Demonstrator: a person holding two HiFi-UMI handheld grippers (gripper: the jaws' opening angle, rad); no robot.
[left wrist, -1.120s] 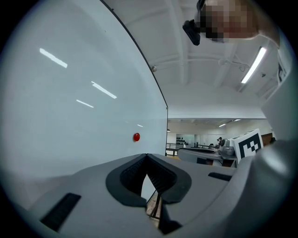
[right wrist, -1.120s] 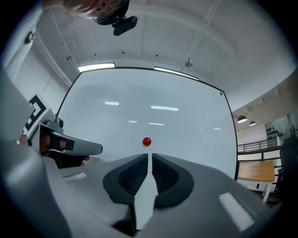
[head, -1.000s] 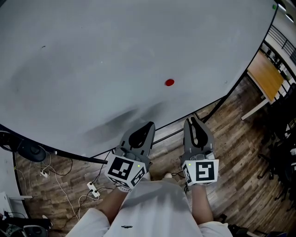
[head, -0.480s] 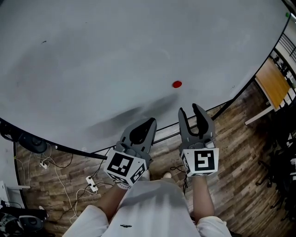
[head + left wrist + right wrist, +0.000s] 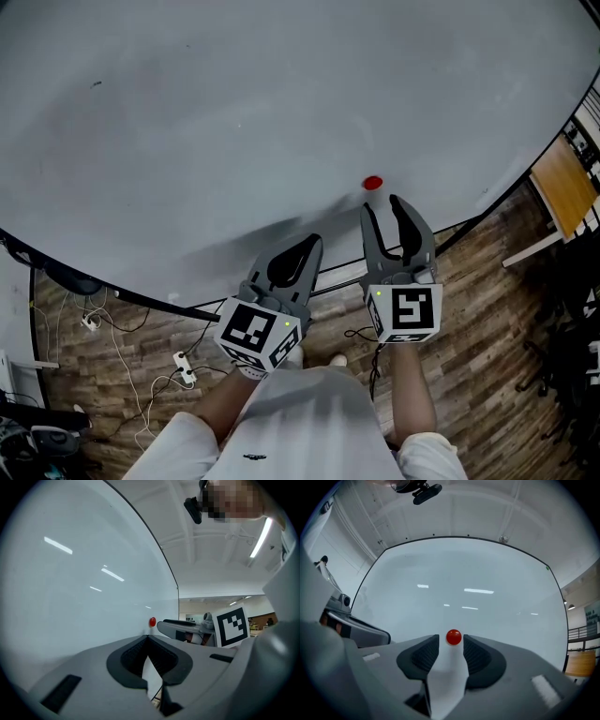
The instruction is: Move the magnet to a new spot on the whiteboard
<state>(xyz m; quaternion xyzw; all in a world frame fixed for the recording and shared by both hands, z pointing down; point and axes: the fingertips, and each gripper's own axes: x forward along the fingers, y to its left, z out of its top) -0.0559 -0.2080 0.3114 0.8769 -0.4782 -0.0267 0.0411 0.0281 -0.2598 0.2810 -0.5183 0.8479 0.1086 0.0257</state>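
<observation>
Here the red magnet (image 5: 373, 183) sits on the whiteboard (image 5: 234, 112) just beyond the right gripper's (image 5: 380, 206) opening fingers, centred between their tips, untouched; the left gripper's (image 5: 302, 251) fingers are closed together, empty.

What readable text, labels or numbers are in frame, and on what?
No text can be read anywhere.
Whiteboard: blank, with only the red magnet on it.
Left marker cube and right marker cube: black-and-white square patterns, no letters or digits.
Background panel at the right edge of the right gripper view: marks too small and blurred to read.
</observation>
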